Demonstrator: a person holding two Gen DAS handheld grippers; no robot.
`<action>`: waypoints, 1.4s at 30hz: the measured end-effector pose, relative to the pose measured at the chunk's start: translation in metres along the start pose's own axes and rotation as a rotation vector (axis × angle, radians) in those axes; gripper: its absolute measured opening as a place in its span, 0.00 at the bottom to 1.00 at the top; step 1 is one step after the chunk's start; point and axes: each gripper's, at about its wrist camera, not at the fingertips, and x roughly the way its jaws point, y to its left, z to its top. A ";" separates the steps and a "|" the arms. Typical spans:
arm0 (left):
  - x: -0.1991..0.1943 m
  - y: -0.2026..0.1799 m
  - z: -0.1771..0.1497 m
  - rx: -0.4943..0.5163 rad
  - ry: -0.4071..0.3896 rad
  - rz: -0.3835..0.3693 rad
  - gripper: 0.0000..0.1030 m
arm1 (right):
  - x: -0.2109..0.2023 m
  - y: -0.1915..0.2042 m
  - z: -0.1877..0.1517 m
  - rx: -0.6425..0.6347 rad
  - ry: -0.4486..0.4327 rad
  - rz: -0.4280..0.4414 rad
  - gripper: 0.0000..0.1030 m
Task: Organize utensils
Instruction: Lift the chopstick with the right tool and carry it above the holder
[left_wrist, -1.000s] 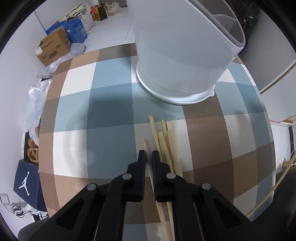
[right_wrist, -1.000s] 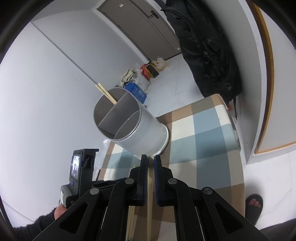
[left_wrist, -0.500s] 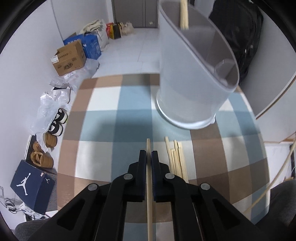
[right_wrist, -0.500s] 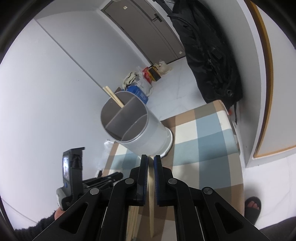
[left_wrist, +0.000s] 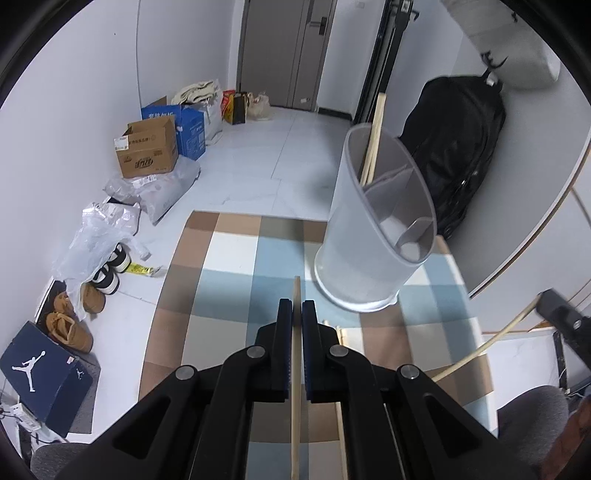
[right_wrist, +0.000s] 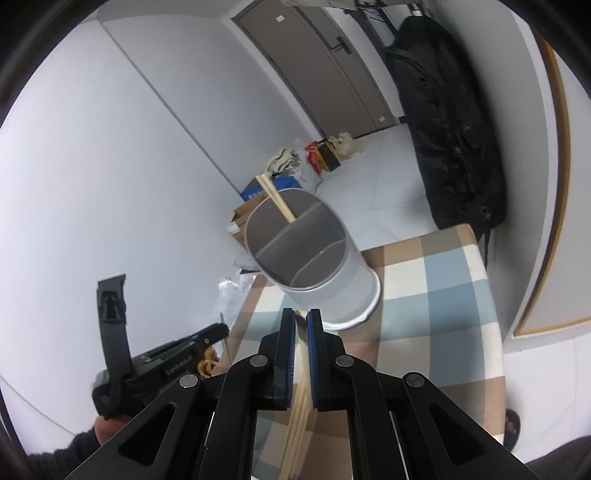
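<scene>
Wooden chopsticks: two already stand in the grey divided plastic holder (left_wrist: 373, 236), one is pinched in each hand-held gripper, left (left_wrist: 296, 314) and right (right_wrist: 302, 321), and several (left_wrist: 341, 334) remain on the checked counter (left_wrist: 236, 280).

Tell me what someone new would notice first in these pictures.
First the tall grey utensil holder standing at the far end of the checked tablecloth, with chopsticks already leaning in one compartment. Then the left gripper and right gripper, each with jaws shut on a single chopstick aimed toward the holder.
</scene>
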 end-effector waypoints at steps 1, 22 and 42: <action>-0.004 0.000 0.002 0.000 -0.010 -0.007 0.01 | 0.000 0.002 0.000 -0.005 -0.001 -0.001 0.06; -0.055 -0.007 0.038 0.029 -0.165 -0.102 0.01 | -0.007 0.041 0.026 -0.105 -0.063 0.009 0.06; -0.100 -0.027 0.104 0.058 -0.260 -0.159 0.01 | -0.018 0.067 0.122 -0.201 -0.182 0.037 0.06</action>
